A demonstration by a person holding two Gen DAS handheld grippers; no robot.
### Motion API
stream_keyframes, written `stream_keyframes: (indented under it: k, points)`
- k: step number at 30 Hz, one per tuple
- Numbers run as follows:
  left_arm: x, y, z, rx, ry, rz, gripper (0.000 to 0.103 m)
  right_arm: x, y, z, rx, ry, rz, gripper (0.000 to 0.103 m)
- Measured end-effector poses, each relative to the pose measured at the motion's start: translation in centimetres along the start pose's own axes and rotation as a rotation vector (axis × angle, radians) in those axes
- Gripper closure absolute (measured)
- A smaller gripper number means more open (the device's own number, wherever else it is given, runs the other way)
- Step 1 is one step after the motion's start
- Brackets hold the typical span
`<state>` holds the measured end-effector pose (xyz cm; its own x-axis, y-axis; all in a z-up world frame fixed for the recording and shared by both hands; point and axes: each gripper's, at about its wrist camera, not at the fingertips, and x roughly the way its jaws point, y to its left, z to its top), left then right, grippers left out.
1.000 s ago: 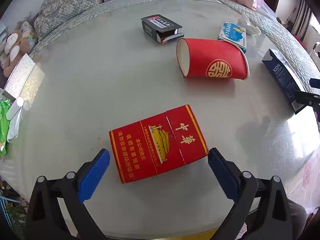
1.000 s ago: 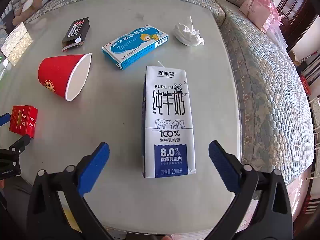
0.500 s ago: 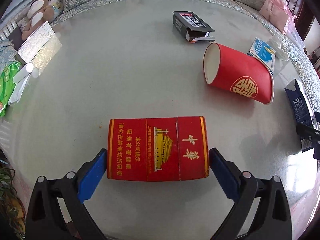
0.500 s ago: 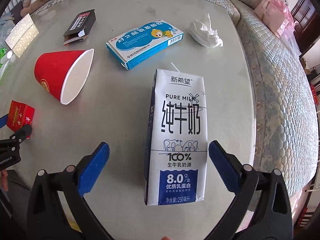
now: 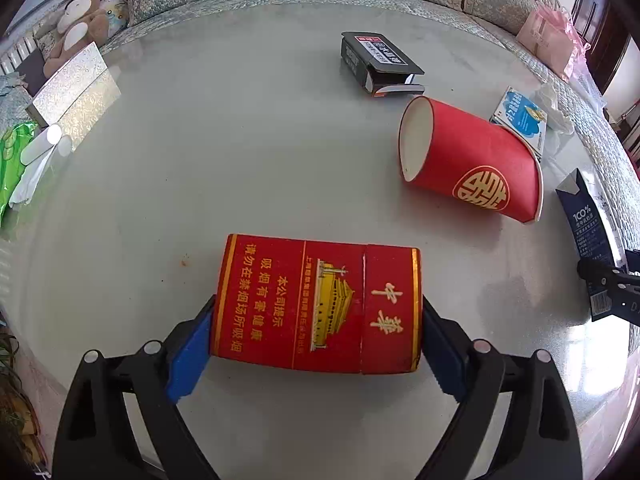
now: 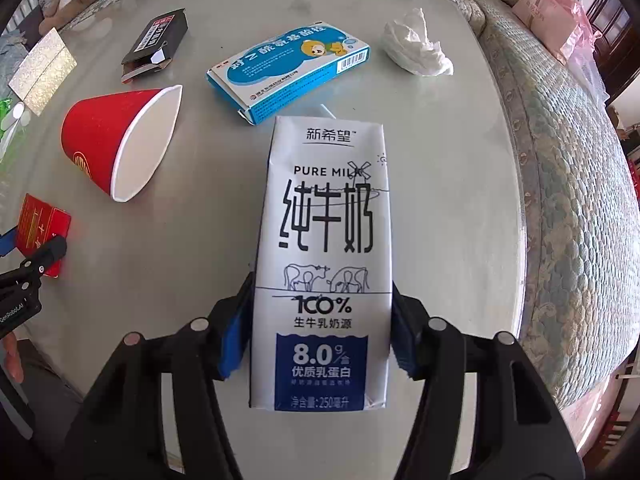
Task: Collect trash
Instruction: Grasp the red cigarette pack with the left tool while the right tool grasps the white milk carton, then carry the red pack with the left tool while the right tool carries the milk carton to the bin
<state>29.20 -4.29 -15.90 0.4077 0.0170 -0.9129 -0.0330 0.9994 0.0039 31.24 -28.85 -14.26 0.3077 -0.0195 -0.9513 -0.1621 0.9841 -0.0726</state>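
Since the earlier frame, both grippers' jaws had closed. The left gripper clamped 1 red cigarette pack lying flat near the table's near edge, long axis left-right. The right gripper clamped 1 milk carton, long axis near-far, top pointing far. 1 red paper cup lay tipped.

We see a glossy red cardboard cigarette pack and a smooth white-and-blue paper milk carton on a smooth, faintly reflective grey tabletop. Our red paper cup looks matt; the crumpled white tissue looks soft.
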Motion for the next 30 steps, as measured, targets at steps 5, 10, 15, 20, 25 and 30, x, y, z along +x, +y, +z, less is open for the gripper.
stream_keyframes:
  k: [5, 10, 15, 20, 25, 30]
  points:
    - [-0.1, 0.1, 0.1, -0.010, -0.006, -0.003, 0.015, 0.0, 0.1, 0.0, 0.001, -0.006, -0.010, 0.047]
    - [-0.2, 0.0, 0.0, -0.015, -0.004, -0.009, 0.017, -0.3, 0.3, -0.4, 0.004, -0.006, -0.012, 0.047]
    - [-0.6, -0.2, 0.1, -0.007, -0.009, -0.008, 0.018, -0.9, 0.5, -0.5, 0.009, -0.023, -0.011, 0.047]
    - [-1.3, -0.3, 0.2, 0.007, -0.021, 0.001, 0.018, -1.7, 0.8, -0.7, 0.005, -0.027, -0.012, 0.047]
    - [-2.2, -0.3, 0.6, 0.014, -0.028, 0.007, 0.018, -2.4, 0.9, -0.5, -0.005, -0.028, -0.011, 0.047]
    - [-3.1, -0.2, 0.7, 0.019, -0.042, 0.008, 0.018, -2.9, 1.0, -0.4, -0.007, -0.036, -0.020, 0.047]
